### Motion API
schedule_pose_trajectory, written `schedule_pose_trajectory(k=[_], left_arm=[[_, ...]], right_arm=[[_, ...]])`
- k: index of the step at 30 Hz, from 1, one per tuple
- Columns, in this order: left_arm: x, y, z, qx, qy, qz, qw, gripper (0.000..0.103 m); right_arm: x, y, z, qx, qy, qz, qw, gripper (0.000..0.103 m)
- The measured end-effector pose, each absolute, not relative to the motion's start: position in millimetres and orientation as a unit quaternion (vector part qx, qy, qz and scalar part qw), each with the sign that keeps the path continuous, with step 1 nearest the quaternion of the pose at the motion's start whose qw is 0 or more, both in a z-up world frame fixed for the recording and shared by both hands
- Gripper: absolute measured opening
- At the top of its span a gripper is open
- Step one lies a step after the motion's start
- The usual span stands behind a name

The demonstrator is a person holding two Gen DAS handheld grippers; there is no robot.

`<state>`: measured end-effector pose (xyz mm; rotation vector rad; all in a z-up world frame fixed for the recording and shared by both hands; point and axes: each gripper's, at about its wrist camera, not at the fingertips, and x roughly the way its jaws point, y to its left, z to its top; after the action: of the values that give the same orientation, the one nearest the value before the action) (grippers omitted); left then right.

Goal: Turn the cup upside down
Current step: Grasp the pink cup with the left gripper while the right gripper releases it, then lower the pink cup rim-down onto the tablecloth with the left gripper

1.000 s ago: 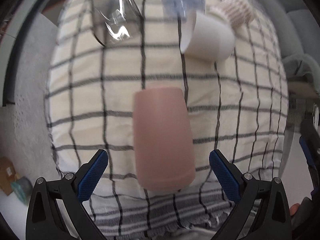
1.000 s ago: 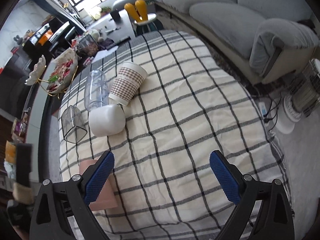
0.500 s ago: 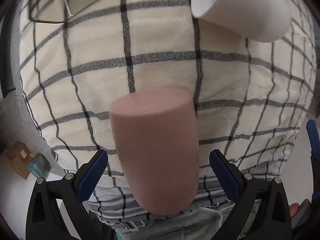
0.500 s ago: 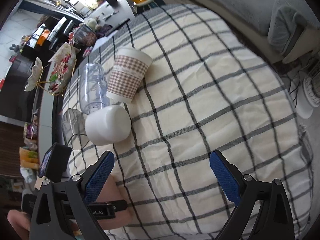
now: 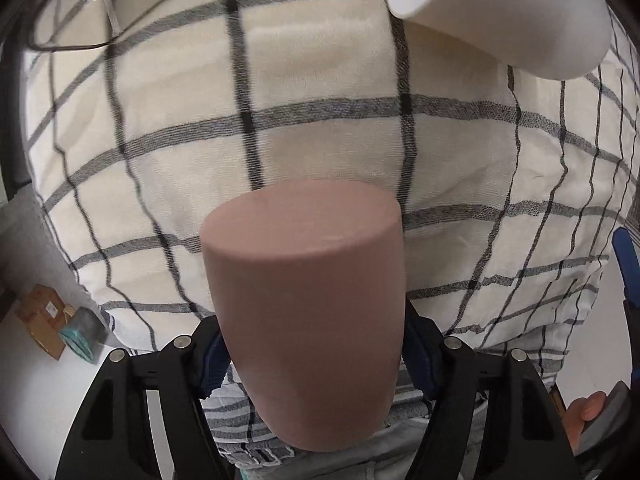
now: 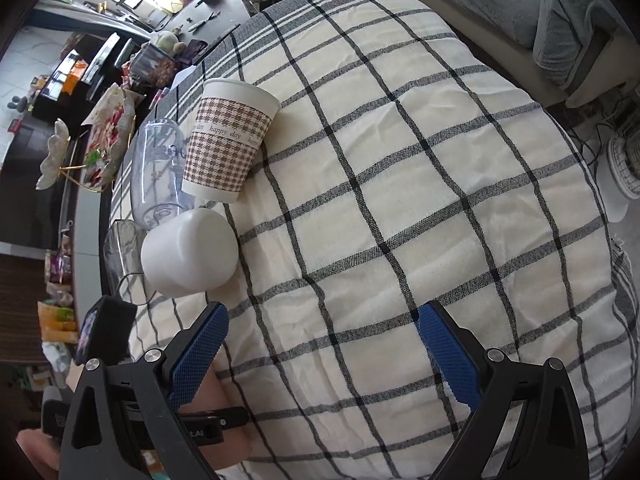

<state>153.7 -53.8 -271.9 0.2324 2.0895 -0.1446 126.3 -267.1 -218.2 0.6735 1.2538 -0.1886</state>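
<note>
Your left tool (image 5: 314, 354) is closed on the pink cup (image 5: 308, 304), its blue pads pressing both sides of the cup at the near edge of the worktop. You see the flat closed end of the cup pointing away from the camera (its mouth is hidden). Your right tool (image 6: 320, 354) is open and holds nothing, above the checked cloth (image 6: 400, 184). Far to the left, a white cup (image 6: 190, 256) lies on its side, next to a patterned paper cup (image 6: 230, 142) and a clear plastic cup (image 6: 158, 172).
</note>
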Motion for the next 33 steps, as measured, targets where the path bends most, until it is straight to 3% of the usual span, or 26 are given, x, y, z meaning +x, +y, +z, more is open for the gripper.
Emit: schedule_pose_trajectory(k=[11,17,26,33], left_arm=[[141,-46,-208,0.053,0.753,-0.087,0.650,0.071],[124,-14,-168,-0.007,0.609,-0.098,0.787,0.071],[87,-2,-167,0.037,0.373,-0.077,0.924,0.071],[87,-12,-190,0.017,0.355,-0.062,0.933,0.071]], right_arm=[[105,-259,-192,0.289,0.549,-0.084,0.780,0.097],[88,-258,-190,0.268,0.540,-0.091,0.793,0.097],[65,-254,-207,0.243,0.548,-0.104,0.793,0.097],[48,-257,-206,0.254,0.549,-0.109,0.789,0.097]])
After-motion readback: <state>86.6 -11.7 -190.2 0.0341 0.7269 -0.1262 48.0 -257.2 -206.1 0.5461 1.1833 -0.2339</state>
